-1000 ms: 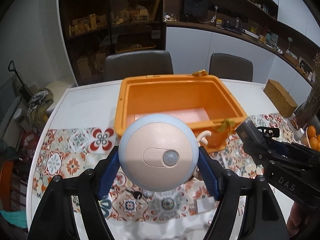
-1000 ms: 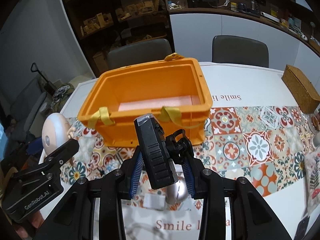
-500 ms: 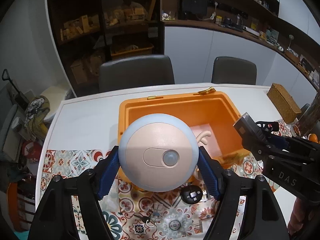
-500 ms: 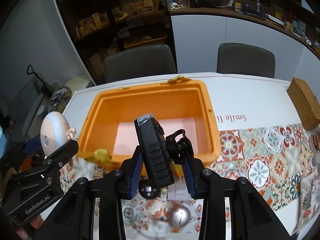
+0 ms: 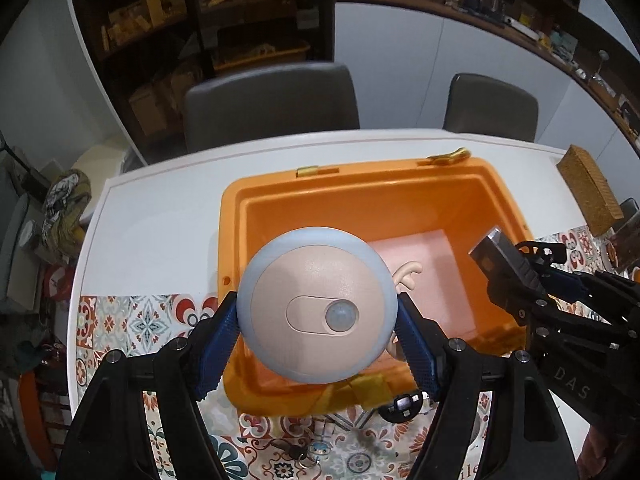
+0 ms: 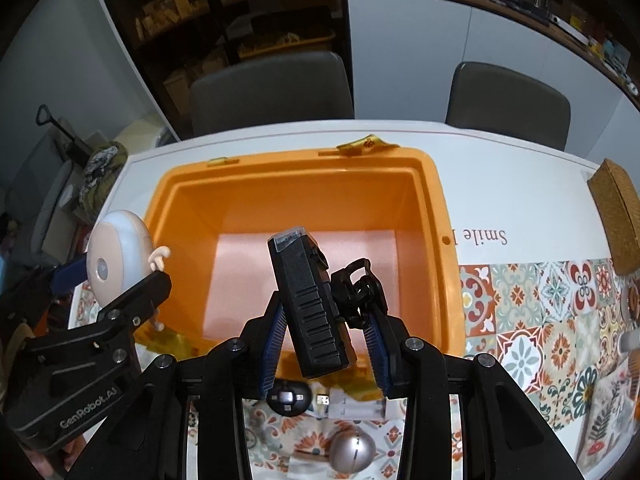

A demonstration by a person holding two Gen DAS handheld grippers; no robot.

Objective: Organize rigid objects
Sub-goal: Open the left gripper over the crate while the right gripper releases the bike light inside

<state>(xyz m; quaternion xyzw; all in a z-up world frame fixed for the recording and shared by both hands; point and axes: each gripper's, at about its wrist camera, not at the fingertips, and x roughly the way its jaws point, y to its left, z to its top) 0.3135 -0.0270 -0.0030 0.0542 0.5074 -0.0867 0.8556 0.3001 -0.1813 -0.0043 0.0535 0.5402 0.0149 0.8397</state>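
Observation:
My left gripper (image 5: 318,344) is shut on a round pale-blue and peach sensor light (image 5: 318,306) with small antlers, held over the near left part of the open orange bin (image 5: 360,196). My right gripper (image 6: 326,344) is shut on a black rectangular device (image 6: 310,300) with a black clip, held over the bin's (image 6: 432,208) near edge. The bin's pink floor (image 6: 304,260) is bare. The light also shows in the right wrist view (image 6: 120,254), and the device in the left wrist view (image 5: 506,264).
A small black round object (image 6: 288,396), a white adapter (image 6: 352,406) and a silver ball (image 6: 352,450) lie on the patterned mat in front of the bin. Keys (image 5: 298,454) lie near the front edge. A woven box (image 6: 618,216) sits at the right. Two chairs stand behind the table.
Both grippers have risen and moved forward with their objects, from in front of the bin to above its open top.

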